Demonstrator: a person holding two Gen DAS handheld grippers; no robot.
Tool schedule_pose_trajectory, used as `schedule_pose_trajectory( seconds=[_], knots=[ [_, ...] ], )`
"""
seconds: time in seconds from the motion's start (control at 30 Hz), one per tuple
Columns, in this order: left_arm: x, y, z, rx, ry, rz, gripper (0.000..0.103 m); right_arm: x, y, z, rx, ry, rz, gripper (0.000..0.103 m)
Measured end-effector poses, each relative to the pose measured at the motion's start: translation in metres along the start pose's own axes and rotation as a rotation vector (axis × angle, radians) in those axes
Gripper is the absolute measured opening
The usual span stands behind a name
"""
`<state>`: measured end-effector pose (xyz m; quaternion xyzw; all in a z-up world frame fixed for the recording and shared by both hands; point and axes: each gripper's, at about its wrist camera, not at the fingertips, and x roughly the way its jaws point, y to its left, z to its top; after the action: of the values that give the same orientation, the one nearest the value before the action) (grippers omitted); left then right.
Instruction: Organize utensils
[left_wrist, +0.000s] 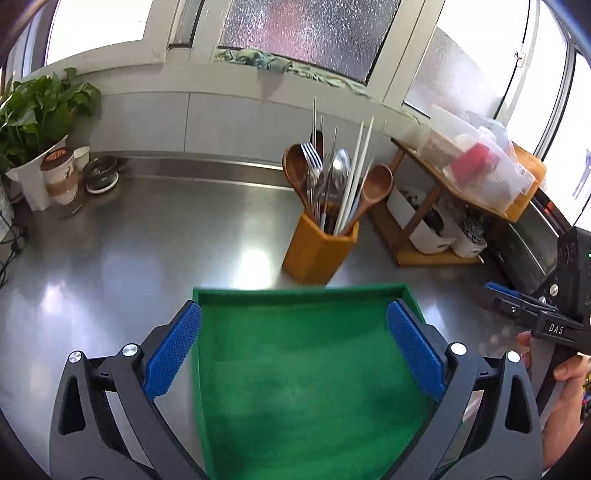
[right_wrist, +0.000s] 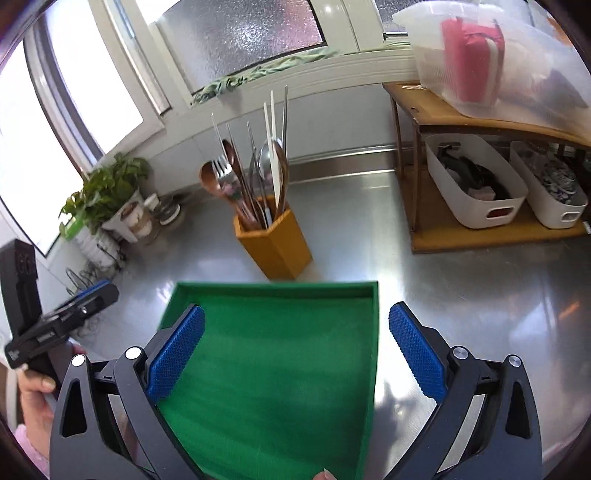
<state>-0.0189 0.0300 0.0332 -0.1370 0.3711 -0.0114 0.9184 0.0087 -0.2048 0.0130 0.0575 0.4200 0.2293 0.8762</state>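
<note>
Both hand-held grippers, left (left_wrist: 294, 345) and right (right_wrist: 297, 349), hover spread over the green tray (right_wrist: 266, 369); next probably reaching the far utensil holder (right_wrist: 273, 247).

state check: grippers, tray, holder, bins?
left gripper: open, empty, over tray
right gripper: open, empty
green tray: flat on counter, nothing in it
utensil holder: upright, full of utensils
white bins: on rack's lower shelf, filled

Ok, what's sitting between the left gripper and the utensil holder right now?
Only the green tray. The left gripper hangs open above it, and the wooden utensil holder stands just past its far rim. The left wrist view shows this.
</note>
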Motion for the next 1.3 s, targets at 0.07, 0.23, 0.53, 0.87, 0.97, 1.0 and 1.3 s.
schedule_pose_trajectory(
  seconds=[0.07,0.23,0.53,0.87,0.97,1.0,1.3],
  knots=[
    [-0.004,-0.003,-0.005,0.019,0.003,0.011,0.095,-0.003,0.003,-0.007,-0.009,0.014,-0.019,0.100],
    [-0.009,-0.006,-0.010,0.035,0.014,0.009,0.095,-0.004,0.012,-0.017,-0.026,0.025,-0.018,0.100],
    [-0.004,-0.011,-0.017,0.051,0.029,0.012,0.095,0.004,0.029,-0.020,-0.078,0.023,-0.028,0.100],
    [0.001,-0.011,-0.017,0.061,0.034,0.029,0.095,0.011,0.028,-0.019,-0.063,0.040,-0.035,0.100],
    [0.003,-0.012,-0.017,0.065,0.037,0.029,0.095,0.012,0.027,-0.018,-0.059,0.044,-0.033,0.100],
    [0.003,-0.012,-0.016,0.065,0.037,0.030,0.095,0.012,0.027,-0.018,-0.058,0.046,-0.031,0.100],
    [0.005,-0.013,-0.012,0.064,0.039,0.040,0.095,0.017,0.027,-0.017,-0.059,0.058,-0.035,0.100]
  ],
)
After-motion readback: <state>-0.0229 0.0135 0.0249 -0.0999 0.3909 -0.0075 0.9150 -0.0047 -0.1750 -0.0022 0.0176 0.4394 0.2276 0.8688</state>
